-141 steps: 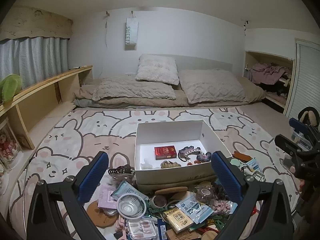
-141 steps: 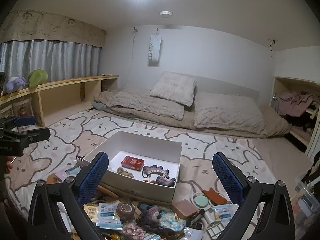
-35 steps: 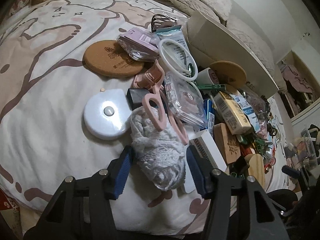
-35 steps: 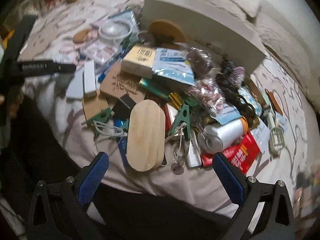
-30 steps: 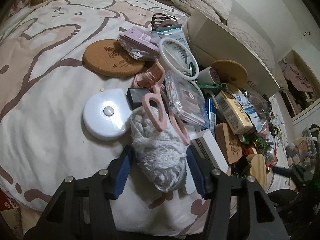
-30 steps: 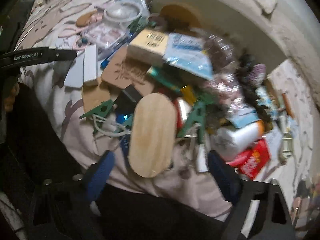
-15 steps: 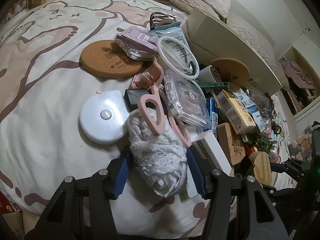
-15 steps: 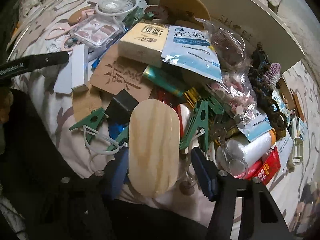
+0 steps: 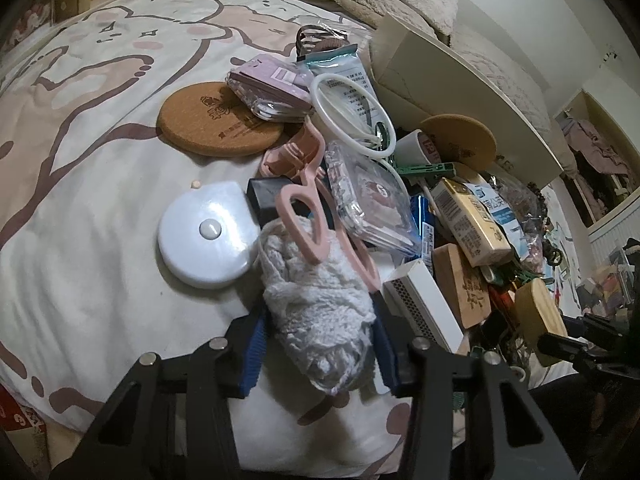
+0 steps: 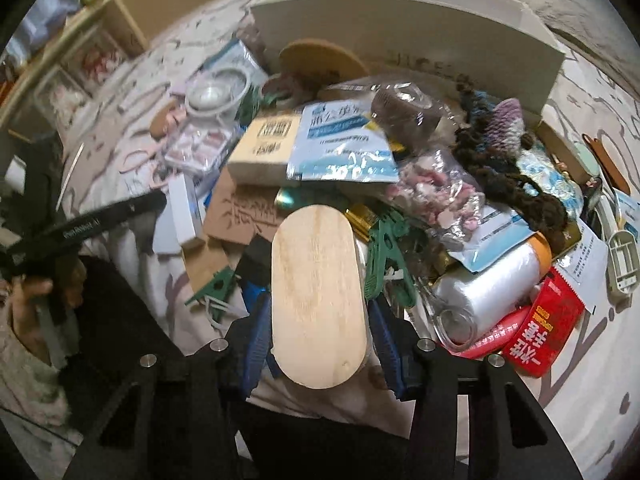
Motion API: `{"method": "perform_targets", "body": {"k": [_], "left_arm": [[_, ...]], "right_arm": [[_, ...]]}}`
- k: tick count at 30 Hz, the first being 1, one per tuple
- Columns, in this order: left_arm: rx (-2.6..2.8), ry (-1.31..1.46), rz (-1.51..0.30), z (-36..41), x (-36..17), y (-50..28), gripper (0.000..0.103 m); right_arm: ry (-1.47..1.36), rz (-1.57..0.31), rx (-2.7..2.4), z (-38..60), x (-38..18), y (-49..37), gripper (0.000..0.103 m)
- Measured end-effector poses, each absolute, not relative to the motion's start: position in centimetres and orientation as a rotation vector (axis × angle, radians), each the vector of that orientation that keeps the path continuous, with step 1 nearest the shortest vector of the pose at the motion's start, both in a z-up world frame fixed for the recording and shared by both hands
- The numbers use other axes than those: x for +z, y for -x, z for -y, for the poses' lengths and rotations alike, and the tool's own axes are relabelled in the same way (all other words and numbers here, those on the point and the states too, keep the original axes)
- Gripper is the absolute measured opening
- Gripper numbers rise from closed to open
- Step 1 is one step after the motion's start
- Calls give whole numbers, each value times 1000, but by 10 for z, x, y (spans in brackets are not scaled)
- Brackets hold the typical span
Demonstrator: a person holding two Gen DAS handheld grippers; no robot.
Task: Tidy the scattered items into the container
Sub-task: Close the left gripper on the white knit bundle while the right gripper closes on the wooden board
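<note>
Clutter sits heaped on the bedspread point(image 9: 80, 208) in front of the white box point(image 9: 460, 80). Left gripper point(image 9: 320, 344) closing on a grey knit bundle point(image 9: 316, 300): soft, light, squashes, so grip mid-bulk. Right gripper point(image 10: 316, 344) closing round a wooden oval block point(image 10: 318, 292): stiff, smooth, clamp the long sides. Only the right view shows the red packet point(image 10: 540, 332).

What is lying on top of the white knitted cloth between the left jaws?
Pink scissors lie across the white knitted cloth's far end. What lies beneath the cloth is hidden.
</note>
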State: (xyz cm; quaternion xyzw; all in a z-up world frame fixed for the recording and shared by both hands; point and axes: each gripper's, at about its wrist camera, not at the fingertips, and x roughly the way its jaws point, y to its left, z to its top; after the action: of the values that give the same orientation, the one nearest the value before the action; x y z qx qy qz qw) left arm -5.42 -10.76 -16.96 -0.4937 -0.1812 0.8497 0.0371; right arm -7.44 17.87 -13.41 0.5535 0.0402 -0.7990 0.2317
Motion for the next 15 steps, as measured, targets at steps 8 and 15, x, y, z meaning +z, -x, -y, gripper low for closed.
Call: {"method": "perform_targets", "body": {"k": [8,15], "left_arm": [[2630,1501,502,99,-162,50,43],[2655,1470,498,97,-153,41,43]], "right_arm": [[-1448,16,-2208,-165,-133,75,47],[-1473,-12,-2193,-166,-139,74,46]]}}
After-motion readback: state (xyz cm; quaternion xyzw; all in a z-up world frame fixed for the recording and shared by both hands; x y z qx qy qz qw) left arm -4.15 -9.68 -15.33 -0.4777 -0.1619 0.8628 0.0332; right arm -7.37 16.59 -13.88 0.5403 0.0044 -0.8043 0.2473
